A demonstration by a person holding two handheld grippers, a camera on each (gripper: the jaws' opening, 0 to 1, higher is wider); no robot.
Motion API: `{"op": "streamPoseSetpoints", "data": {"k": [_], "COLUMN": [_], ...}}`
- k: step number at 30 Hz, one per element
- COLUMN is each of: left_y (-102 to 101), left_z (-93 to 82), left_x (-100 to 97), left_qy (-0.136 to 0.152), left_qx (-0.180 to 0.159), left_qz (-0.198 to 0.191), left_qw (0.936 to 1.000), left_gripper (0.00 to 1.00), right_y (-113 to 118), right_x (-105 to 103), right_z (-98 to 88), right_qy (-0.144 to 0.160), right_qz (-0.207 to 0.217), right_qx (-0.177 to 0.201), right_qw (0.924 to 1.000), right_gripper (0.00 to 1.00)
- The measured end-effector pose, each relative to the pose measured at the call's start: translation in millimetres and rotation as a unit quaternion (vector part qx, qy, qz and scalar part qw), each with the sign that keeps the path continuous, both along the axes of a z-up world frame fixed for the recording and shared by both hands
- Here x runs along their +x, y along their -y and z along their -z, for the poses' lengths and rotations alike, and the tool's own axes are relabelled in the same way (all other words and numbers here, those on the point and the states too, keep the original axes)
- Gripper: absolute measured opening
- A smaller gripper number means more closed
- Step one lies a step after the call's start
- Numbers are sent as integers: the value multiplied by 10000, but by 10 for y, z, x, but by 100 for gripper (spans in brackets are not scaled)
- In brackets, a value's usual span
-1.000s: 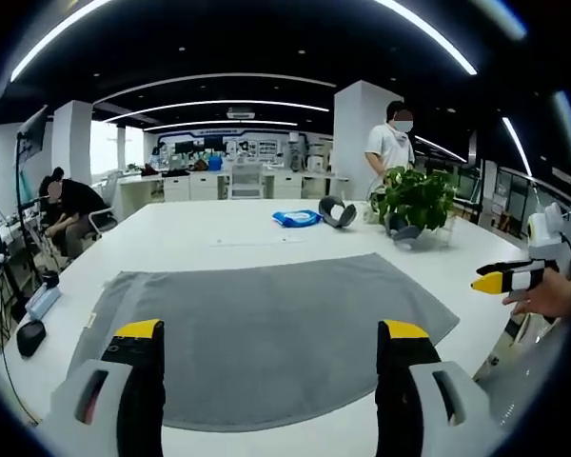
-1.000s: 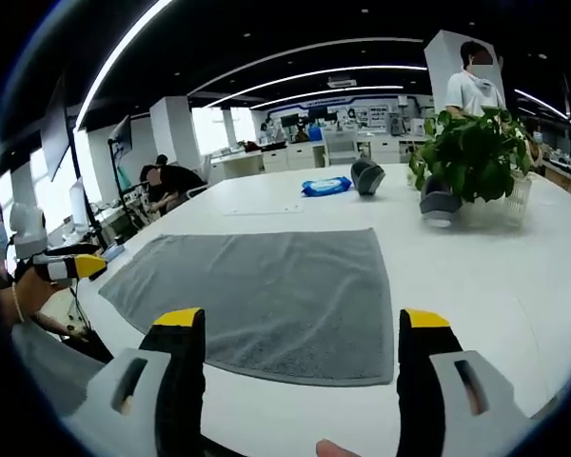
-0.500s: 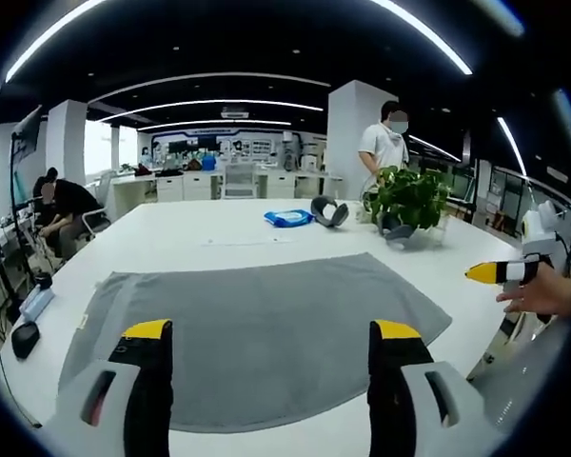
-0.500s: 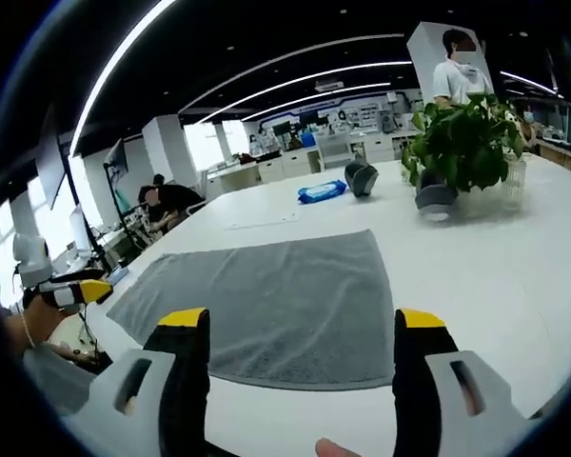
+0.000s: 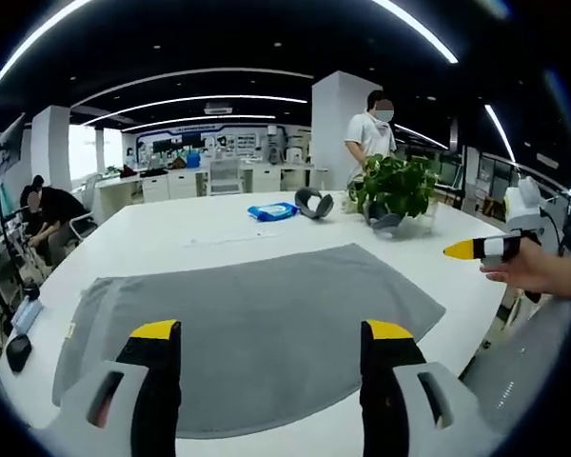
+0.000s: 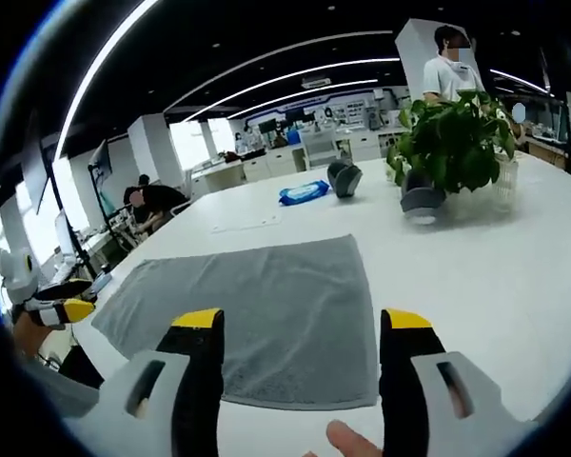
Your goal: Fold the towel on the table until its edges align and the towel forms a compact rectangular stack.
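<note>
A grey towel (image 5: pixel 257 319) lies spread flat on the white table (image 5: pixel 171 233); in the right gripper view the same towel (image 6: pixel 257 305) stretches away to the left. My left gripper (image 5: pixel 271 333) hangs open above the towel's near edge, nothing between its yellow-tipped fingers (image 5: pixel 155 330). My right gripper (image 6: pixel 305 322) is open too, over the towel's near right corner. The right gripper's yellow tip (image 5: pixel 466 249) pokes in at the right of the left gripper view, held by a hand. The left gripper (image 6: pixel 67 310) appears at the left of the right gripper view.
A potted plant (image 6: pixel 452 143) stands on the table to the right beyond the towel. A blue pack (image 6: pixel 303 192) and a dark headset (image 6: pixel 341 177) lie farther back. One person (image 6: pixel 447 71) stands behind the plant; another (image 6: pixel 152 202) sits at the far left.
Both views have drifted a little; the towel lies as before. Both grippers' fingers stand slightly closer together than a second ago, still open.
</note>
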State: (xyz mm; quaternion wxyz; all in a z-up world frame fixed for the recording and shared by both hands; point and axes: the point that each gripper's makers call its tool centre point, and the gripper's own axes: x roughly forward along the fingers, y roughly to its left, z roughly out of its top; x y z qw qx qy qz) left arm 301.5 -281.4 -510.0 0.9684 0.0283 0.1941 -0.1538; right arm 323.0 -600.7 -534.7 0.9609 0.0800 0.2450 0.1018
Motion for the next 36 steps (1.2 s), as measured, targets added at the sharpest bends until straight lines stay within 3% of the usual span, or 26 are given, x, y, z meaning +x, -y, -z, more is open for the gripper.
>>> {"op": "streamPoseSetpoints", "data": {"k": [4,6,7,9,16,20,23,26,28,33,36], "left_y": [80,121,157,211,292,271,333,460,562,830,1004], "left_z": [20,59,97,108,144,156,141,107,65,25,27], "left_x": [69,97,101,131,169,298,419,549,637,856,986], "left_qy": [-32,-69,-161,-143,-210,-266,-276,-253,-194,-208,-232], "left_qx": [69,84,154,359,395,140,-16,30,67,-64,-61], "left_qz": [108,174,268,382,621,553,551,664,791,1018,1177], "left_qw": [9999,9998,9994,9985,9971,9980,9981,9975,9967,9946,9928], "left_gripper": [76,74,75,74,73,71,69,68,66,60,56], "right_y": [94,110,132,135,118,132,191,209,231,280,255], "right_x": [38,23,-47,-6,-13,-25,-52,-110,-124,-177,-177], "right_z": [45,109,196,165,276,313,426,525,590,845,981], "right_qy": [-115,-142,-509,-370,-645,-699,-960,-1213,-1350,-1964,-2228], "right_qz": [10,-63,-52,-62,-23,-7,121,253,253,274,263], "right_qx": [83,66,53,114,110,-28,-46,149,58,-69,50], "right_qw": [9999,9999,9987,9992,9979,9976,9953,9922,9905,9801,9745], "right_gripper": [59,53,52,51,47,45,43,42,40,34,34]}}
